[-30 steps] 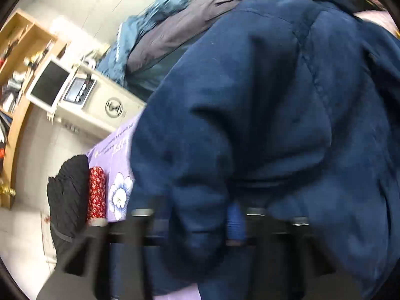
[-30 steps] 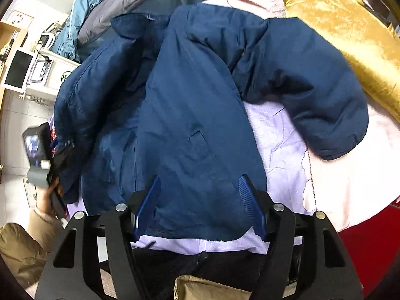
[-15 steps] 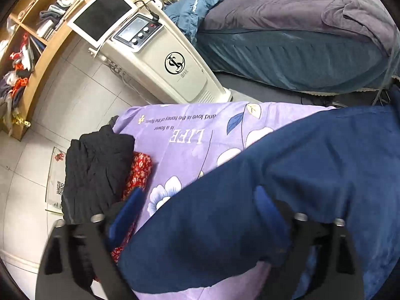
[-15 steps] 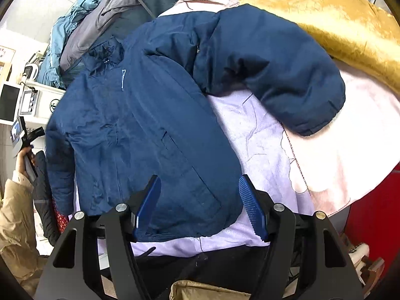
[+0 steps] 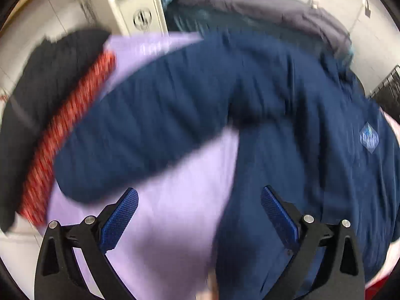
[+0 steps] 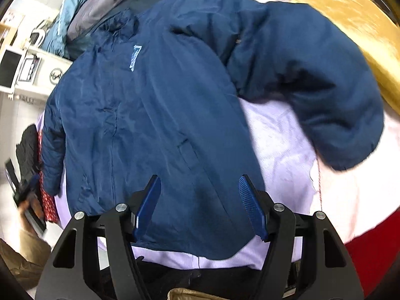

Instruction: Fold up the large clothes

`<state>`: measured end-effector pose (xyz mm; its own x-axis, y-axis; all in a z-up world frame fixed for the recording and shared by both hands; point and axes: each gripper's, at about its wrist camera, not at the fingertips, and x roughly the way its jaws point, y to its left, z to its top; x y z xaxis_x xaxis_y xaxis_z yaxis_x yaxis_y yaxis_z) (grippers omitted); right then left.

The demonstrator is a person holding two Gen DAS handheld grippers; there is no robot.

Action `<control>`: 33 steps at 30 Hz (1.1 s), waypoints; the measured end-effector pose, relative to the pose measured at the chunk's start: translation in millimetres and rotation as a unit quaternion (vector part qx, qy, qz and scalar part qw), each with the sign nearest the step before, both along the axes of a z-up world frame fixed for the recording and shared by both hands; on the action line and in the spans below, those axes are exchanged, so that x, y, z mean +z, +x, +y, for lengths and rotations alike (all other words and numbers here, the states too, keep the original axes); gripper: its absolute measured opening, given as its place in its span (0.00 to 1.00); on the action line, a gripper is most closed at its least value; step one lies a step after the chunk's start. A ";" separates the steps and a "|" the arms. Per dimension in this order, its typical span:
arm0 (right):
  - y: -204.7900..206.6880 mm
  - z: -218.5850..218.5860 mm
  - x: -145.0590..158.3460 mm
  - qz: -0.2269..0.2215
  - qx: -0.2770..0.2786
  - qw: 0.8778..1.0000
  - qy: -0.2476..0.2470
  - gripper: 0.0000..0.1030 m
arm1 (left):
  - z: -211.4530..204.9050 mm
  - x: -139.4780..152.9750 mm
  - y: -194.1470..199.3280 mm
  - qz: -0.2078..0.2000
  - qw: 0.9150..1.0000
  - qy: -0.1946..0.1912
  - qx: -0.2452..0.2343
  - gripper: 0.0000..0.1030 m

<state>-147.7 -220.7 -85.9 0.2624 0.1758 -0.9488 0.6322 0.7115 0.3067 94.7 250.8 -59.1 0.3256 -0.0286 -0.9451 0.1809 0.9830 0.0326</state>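
1. The navy jacket point(image 6: 160, 115) lay front-up and spread flat on the lilac sheet point(image 6: 280, 140), collar toward the far side, hem nearest the right wrist camera.
2. One sleeve point(image 6: 307, 82) was bent across the sheet at the right of the right wrist view, its cuff resting near the pale pink cover point(image 6: 362, 195). The other sleeve point(image 5: 140, 130) ran along the sheet's opposite edge, lying on the lilac cloth beside a red patterned fabric point(image 5: 62, 130).
3. A pale blue chest logo point(image 5: 368, 137) showed on the jacket body.
4. Left gripper point(image 5: 198, 215): jaws wide apart, nothing between them; it hovered over bare sheet between sleeve and body. This view was motion-blurred.
5. Right gripper point(image 6: 200, 207): jaws wide apart, empty, poised above the lower hem region of the jacket; contact with the cloth could not be judged.
6. Surroundings: black garment point(image 5: 47, 80) beside the red fabric; gold quilted cloth point(image 6: 350, 25) at far right; grey and teal bedding pile point(image 6: 105, 7) behind the collar; white machine with a screen point(image 6: 27, 72).
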 end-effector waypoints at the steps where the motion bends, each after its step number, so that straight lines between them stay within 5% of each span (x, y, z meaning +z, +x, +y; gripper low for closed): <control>1: 3.8 2.1 -3.3 0.004 0.009 1.000 0.000 0.63 | 1.7 -7.6 -8.4 0.013 1.000 -0.008 0.001 0.94; 9: 0.3 7.8 -43.8 0.059 0.061 0.996 0.002 0.63 | -37.2 -52.3 -62.5 0.074 0.995 -0.039 -0.059 0.94; 15: -32.6 2.6 -78.4 0.074 0.042 0.996 0.032 0.68 | -93.2 -90.3 -79.3 0.094 0.985 0.042 -0.136 0.94; 19: -43.3 4.8 -80.9 0.058 0.038 0.996 0.048 0.65 | -111.2 -91.5 -80.1 0.096 0.983 0.048 -0.151 0.90; 23: -41.1 15.5 -69.7 0.026 0.057 0.996 0.064 0.29 | -112.9 -86.8 -72.0 0.104 0.984 0.048 -0.140 0.60; 25: -38.4 21.2 -58.4 0.006 0.069 0.996 0.058 0.13 | -111.5 -74.5 -68.5 0.102 0.984 0.052 -0.133 0.27; 27: -36.3 23.5 -38.6 -0.023 0.079 0.995 0.057 0.11 | -108.1 -57.2 -66.8 0.097 0.987 0.040 -0.126 0.16; 33: -35.1 11.9 53.1 -0.152 0.085 0.981 0.080 0.09 | -94.0 26.7 -72.3 0.057 0.986 -0.058 -0.144 0.08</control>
<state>-182.7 -208.8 -32.8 0.4828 0.3829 -0.7876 0.3696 0.7262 0.5796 22.4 156.8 -32.4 0.1792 -0.2141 -0.9602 0.4498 0.8859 -0.1136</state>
